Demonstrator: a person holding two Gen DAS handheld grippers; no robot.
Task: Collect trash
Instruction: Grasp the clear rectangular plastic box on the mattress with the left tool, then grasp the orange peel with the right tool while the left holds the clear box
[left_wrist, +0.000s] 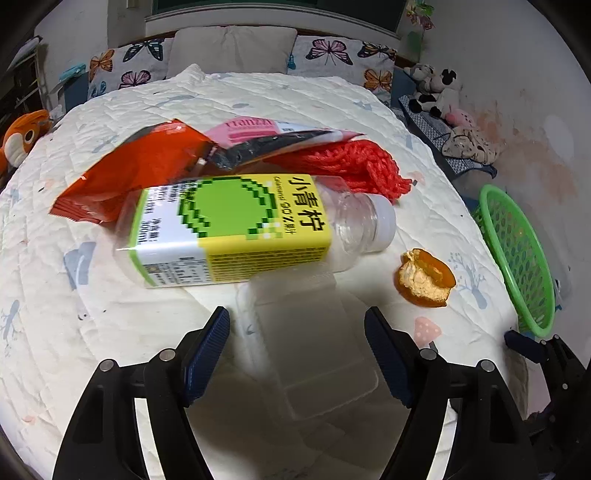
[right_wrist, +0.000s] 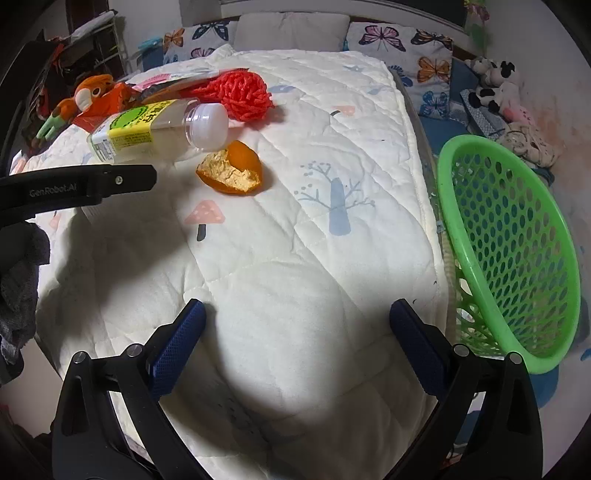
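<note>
A clear plastic bottle (left_wrist: 236, 232) with a yellow and green label lies on its side on the white quilt, cap to the right. Behind it lie a red snack wrapper (left_wrist: 136, 170), a pink wrapper (left_wrist: 251, 133) and red mesh netting (left_wrist: 354, 162). An orange peel (left_wrist: 424, 277) lies to its right. A clear plastic tray (left_wrist: 314, 347) lies between the fingers of my left gripper (left_wrist: 297, 328), which is open. My right gripper (right_wrist: 297, 317) is open and empty over bare quilt. The bottle (right_wrist: 155, 129), the peel (right_wrist: 232, 170) and the netting (right_wrist: 240, 92) show in the right wrist view.
A green perforated basket (right_wrist: 506, 236) stands tilted at the bed's right edge, also in the left wrist view (left_wrist: 517, 254). Butterfly pillows (left_wrist: 332, 51) line the headboard. Plush toys (right_wrist: 495, 88) sit at the right, an orange one (right_wrist: 88, 96) at the left.
</note>
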